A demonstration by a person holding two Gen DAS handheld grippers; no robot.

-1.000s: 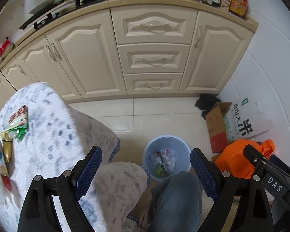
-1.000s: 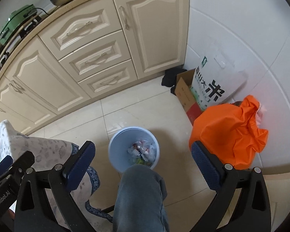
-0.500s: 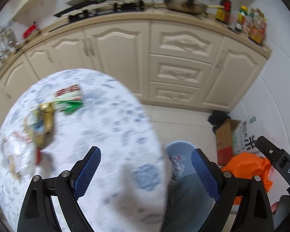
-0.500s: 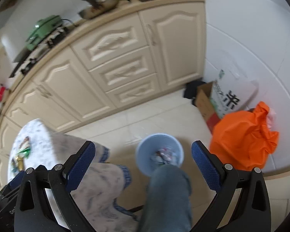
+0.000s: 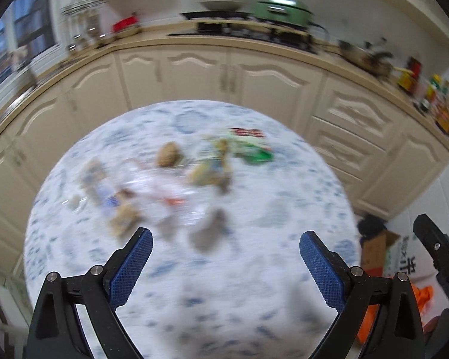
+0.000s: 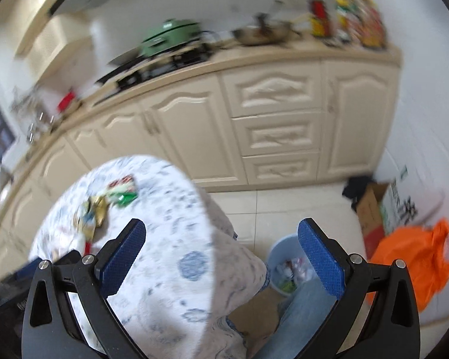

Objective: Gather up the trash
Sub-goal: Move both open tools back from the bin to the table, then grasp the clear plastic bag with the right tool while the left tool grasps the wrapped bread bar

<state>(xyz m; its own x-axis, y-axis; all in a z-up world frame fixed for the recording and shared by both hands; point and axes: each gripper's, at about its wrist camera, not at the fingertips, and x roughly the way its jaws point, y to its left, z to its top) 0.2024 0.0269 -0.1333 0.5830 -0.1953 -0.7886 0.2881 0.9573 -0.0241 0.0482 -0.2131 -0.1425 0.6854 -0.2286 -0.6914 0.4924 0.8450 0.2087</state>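
Note:
Several pieces of trash lie blurred on the round table with a blue-patterned cloth [image 5: 254, 239]: a green and red wrapper [image 5: 250, 146], a gold wrapper [image 5: 212, 170], a clear plastic wrapper [image 5: 161, 188]. My left gripper [image 5: 224, 266] is open and empty above the table's near side. My right gripper [image 6: 221, 254] is open and empty, over the table's right edge. The same wrappers [image 6: 119, 193] show in the right wrist view. A blue trash bin [image 6: 284, 269] with trash inside stands on the floor right of the table.
Cream kitchen cabinets [image 6: 272, 137] run behind the table, with a green pot [image 5: 280, 9] and a pan on the counter. An orange bag [image 6: 410, 257], a cardboard box [image 6: 371, 206] and a rice sack stand by the right wall. A person's jeans-clad leg [image 6: 296, 320] is beside the bin.
Both grippers have swung up and left, away from the bin toward the table. The table and its trash now fill the left wrist view. Both stay open.

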